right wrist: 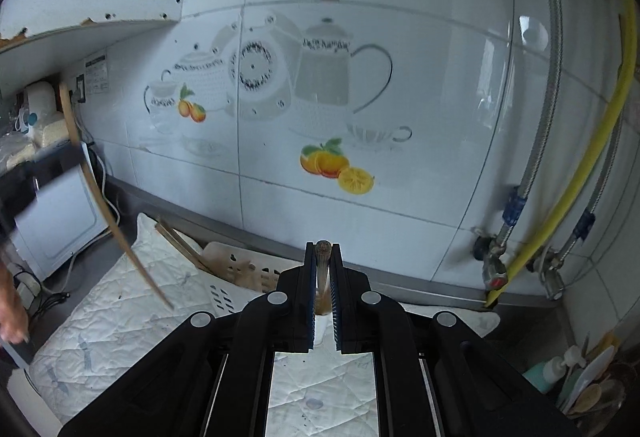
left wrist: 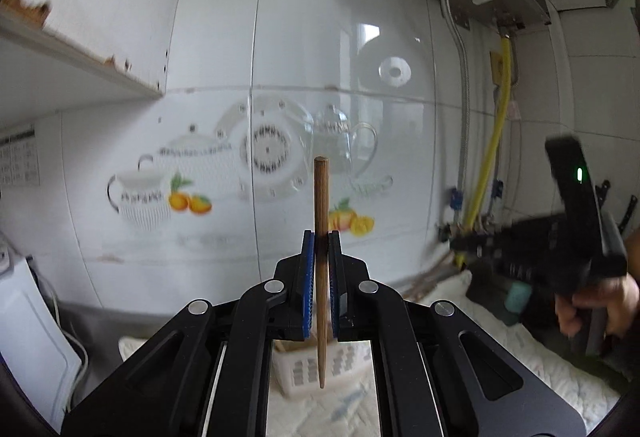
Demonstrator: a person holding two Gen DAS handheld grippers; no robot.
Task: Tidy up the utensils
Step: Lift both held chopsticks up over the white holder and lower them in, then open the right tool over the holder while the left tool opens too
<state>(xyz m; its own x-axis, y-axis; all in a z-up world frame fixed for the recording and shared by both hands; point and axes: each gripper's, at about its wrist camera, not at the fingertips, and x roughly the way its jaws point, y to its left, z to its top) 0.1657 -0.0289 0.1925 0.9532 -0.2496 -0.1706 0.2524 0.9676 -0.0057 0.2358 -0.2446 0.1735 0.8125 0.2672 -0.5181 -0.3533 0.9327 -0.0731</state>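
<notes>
Chopstick stands upright at the centre of the left wrist view, clamped between the blue pads of the left gripper, its thin tip hanging below the jaws above the white slotted basket at lower centre. The right gripper is closed on a second brown utensil seen end-on at lower centre of its own view; what kind it is I cannot tell. The risk, as I judge it, is a slip or a swing: the stick is pinched at one narrow spot, so a quick tilt could pivot it and send the tip against the basket rim or onto the quilted cloth.
</notes>
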